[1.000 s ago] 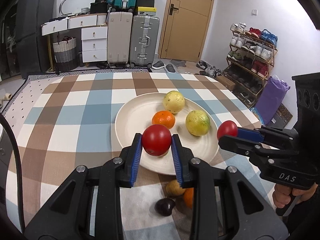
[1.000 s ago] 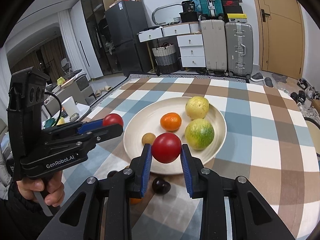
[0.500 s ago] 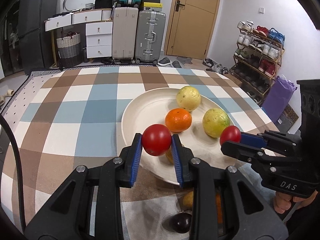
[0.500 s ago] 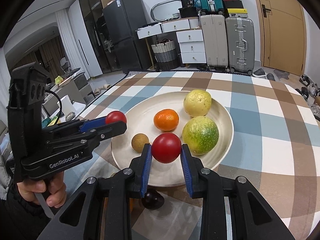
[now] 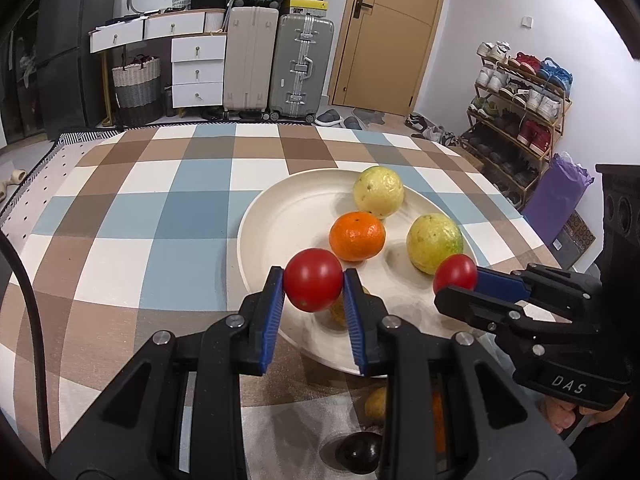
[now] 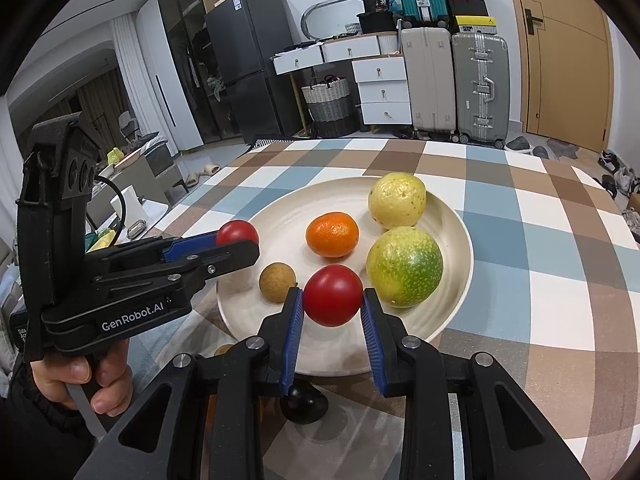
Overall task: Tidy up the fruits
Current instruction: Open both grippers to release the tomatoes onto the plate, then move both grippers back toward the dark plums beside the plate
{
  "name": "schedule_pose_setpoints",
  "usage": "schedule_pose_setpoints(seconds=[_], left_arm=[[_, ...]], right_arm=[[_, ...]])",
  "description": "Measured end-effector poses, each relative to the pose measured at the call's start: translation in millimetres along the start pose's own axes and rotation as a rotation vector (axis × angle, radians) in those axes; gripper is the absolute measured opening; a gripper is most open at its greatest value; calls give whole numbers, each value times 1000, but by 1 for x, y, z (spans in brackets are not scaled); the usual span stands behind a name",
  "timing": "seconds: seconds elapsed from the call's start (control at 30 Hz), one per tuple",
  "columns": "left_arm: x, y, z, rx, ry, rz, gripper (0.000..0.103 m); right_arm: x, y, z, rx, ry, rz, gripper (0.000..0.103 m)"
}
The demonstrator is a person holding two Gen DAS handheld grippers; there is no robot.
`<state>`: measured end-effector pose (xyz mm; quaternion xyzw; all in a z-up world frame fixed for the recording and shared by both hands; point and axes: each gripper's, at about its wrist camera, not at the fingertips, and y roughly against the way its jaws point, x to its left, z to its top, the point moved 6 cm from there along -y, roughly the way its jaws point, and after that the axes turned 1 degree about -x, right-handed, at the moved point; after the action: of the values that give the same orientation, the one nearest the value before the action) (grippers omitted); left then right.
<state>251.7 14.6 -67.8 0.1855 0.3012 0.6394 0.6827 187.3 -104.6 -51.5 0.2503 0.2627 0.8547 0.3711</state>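
Two suitcases (image 5: 276, 64) are standing by a white drawer chest (image 5: 197, 68). A wooden door (image 5: 390, 32) is staying shut. Shoes are sitting on a rack (image 5: 520, 92). A black fridge (image 6: 248, 68) is standing left.

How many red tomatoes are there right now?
2. One tomato is clamped in the left gripper, the other tomato in the right gripper, both above the plate. Others may be hidden.

Two red tomatoes (image 6: 333, 295) (image 6: 237, 232), two yellow-green guavas (image 6: 397, 200) (image 6: 404, 267), one orange (image 6: 332, 235), one small brown longan (image 6: 277, 282), one plate (image 6: 460, 240) at twelve o'clock; two suitcases (image 6: 426, 80) (image 6: 480, 88) beyond.
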Motion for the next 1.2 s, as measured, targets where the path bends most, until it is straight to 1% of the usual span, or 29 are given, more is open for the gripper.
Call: schedule_pose_setpoints(seconds=[0.07, 0.13, 0.23, 0.3, 0.43, 0.47, 0.5, 0.53, 0.6, 0.63, 0.67, 0.7, 0.73, 0.83, 0.87, 0.9, 0.97, 1.03, 1.07, 1.13, 1.17, 1.2], left_arm=[[0, 0, -1, 3, -2, 4, 26], [-1, 0, -1, 3, -6, 4, 26], [-3, 1, 0, -8, -11, 2, 26], [-3, 4, 0, -16, -14, 2, 27], [-2, 6, -1, -7, -13, 2, 28], [-2, 6, -1, -6, -11, 3, 30], [-1, 8, -1, -5, -9, 3, 35], [-1, 9, -1, -6, -7, 7, 38], [1, 14, -2, -17, -7, 16, 55], [2, 16, -2, -19, -7, 15, 58], [2, 17, -4, -19, -5, 13, 60], [2, 19, -5, -19, -3, 12, 62], [3, 21, -7, -18, -2, 12, 62], [3, 27, -10, -23, 2, 15, 73], [4, 29, -11, -27, 3, 17, 79], [4, 32, -12, -33, 7, 16, 81], [5, 36, -14, -37, 11, 11, 81], [7, 42, -16, -41, 14, 24, 84], [9, 45, -18, -44, 19, 29, 87], [12, 50, -22, -53, 36, 31, 96], [13, 52, -25, -58, 41, 31, 102], [13, 55, -26, -63, 41, 33, 102]], right_arm=[[0, 1, 1, -6, -2, -3, 30], [0, 5, 3, -34, -4, -10, 33], [0, 12, 5, -76, 1, -17, 41], [0, 13, 6, -80, 3, -17, 48], [-2, 13, 5, -77, -1, -15, 53], [-2, 13, 5, -72, -3, -13, 55], [-3, 13, 4, -69, -9, -13, 61], [-4, 14, 4, -70, -14, -14, 64], [-5, 16, 3, -76, -17, -15, 72], [-5, 16, 3, -77, -18, -14, 74], [-5, 17, 2, -74, -19, -9, 81], [-5, 18, 1, -71, -21, -3, 85], [-5, 19, 0, -72, -26, -2, 85], [-8, 23, -2, -83, -40, -9, 89], [-9, 24, -3, -85, -44, -11, 92], [-10, 25, -3, -86, -49, -16, 97], [-14, 28, -4, -88, -63, -29, 101], [-17, 30, -6, -91, -74, -36, 102], [-19, 32, -7, -91, -83, -44, 103], [-23, 34, -10, -84, -95, -51, 103], [-24, 35, -12, -80, -101, -53, 103], [-26, 36, -14, -76, -107, -57, 103]])
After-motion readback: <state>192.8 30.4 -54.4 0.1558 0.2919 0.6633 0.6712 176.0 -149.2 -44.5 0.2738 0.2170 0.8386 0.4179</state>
